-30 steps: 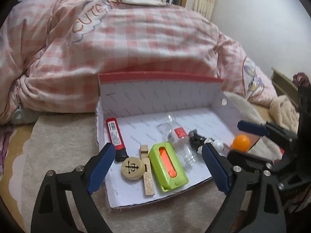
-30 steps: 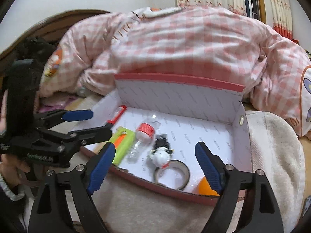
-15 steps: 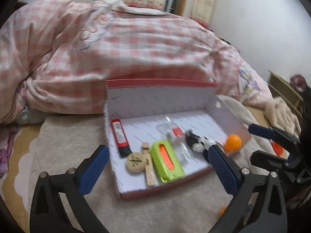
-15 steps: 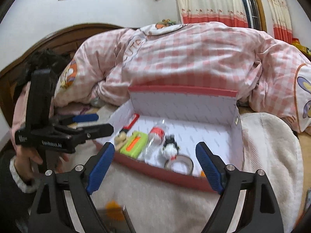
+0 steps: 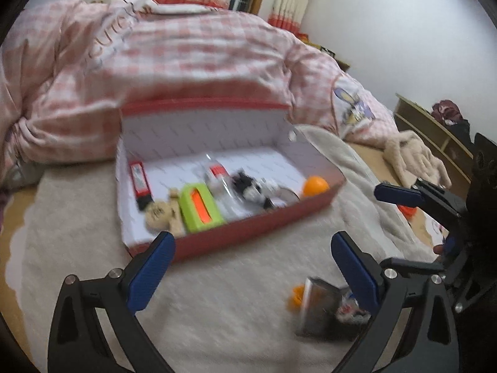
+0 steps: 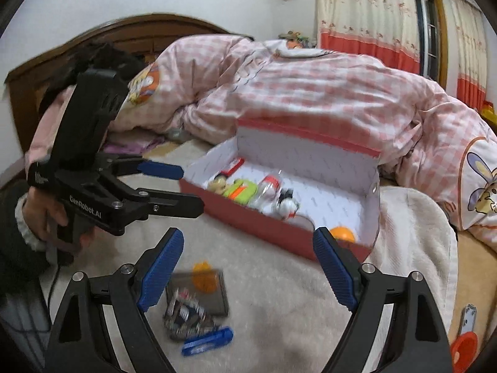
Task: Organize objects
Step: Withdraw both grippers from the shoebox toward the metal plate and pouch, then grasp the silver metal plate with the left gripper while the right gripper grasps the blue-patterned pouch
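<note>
A red box with a white lining [image 5: 248,227] [image 6: 273,223] sits on the beige blanket. It holds a red lighter [image 5: 139,180], a green case [image 5: 198,205], a small bottle [image 5: 217,174], a black-and-white toy [image 5: 254,189] and an orange ball [image 5: 315,185] [image 6: 341,234]. My left gripper [image 5: 251,267] is open and empty, in front of the box. My right gripper [image 6: 248,267] is open and empty, above loose items: a grey card [image 6: 202,292], a small orange piece [image 6: 203,279], a crumpled wrapper [image 6: 186,317] and a blue lighter [image 6: 206,340].
A pink checked duvet [image 5: 186,62] is piled behind the box. The other gripper and hand show at the left of the right wrist view [image 6: 93,199]. A beige towel [image 5: 413,158] and a wooden shelf [image 5: 435,130] lie at the right. An orange object [image 6: 464,346] lies at the lower right.
Both grippers have pulled back from the box toward me, both still open. The loose items on the blanket in front of the box have come into view.
</note>
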